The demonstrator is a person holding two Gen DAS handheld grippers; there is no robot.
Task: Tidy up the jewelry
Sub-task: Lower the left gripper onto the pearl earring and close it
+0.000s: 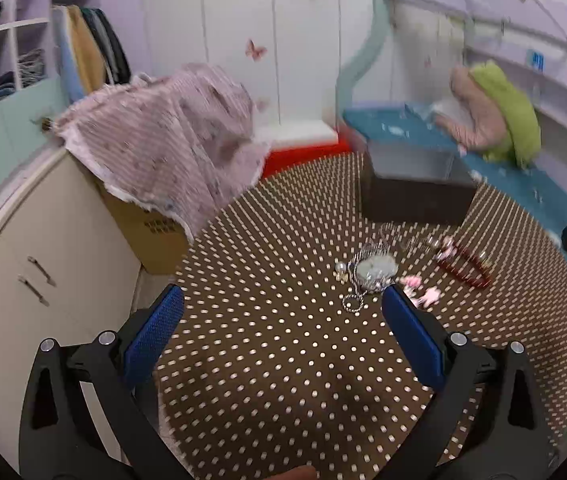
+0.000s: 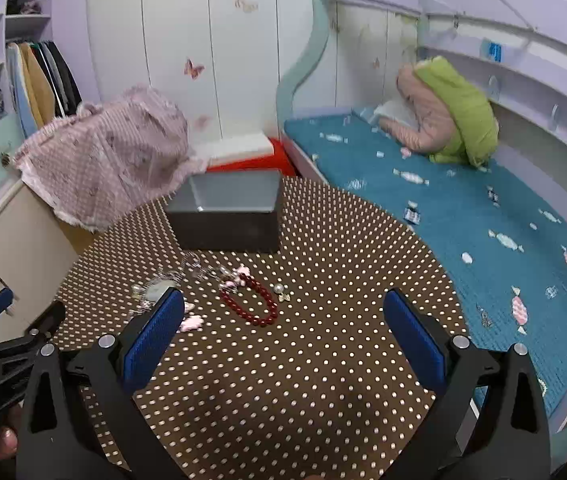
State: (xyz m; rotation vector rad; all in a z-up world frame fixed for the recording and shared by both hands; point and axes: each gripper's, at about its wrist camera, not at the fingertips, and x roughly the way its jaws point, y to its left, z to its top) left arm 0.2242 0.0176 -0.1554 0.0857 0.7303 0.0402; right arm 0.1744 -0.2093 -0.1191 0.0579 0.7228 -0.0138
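Two tools hover above the brown polka-dot surface (image 2: pixel 323 360), both with their blue-padded fingers spread wide apart and nothing between them. The left tool (image 1: pixel 282 304) faces a loose cluster of jewelry; the right tool (image 2: pixel 283 308) looks at the same cluster from the other side.

A red bead bracelet (image 2: pixel 249 304) lies flat in a stretched loop — in the right wrist view its long axis runs from upper left, near the box, down to the lower right. Just beside its far end rests a small pearl earring (image 2: pixel 279 289). Left of the bracelet sits a silver chain with a round pendant (image 1: pixel 375 269), its chain trailing toward the left tool's right finger. Pink hair clips (image 1: pixel 429 295) lie near that finger, between the pendant and the bracelet.

Behind the jewelry stands an open dark box (image 2: pixel 229 212) with a grey interior, its long side facing the tools. A pink patterned cloth (image 2: pixel 103 160) drapes a cabinet to the left, and a bed with a teal sheet (image 2: pixel 463 220) lies to the right.
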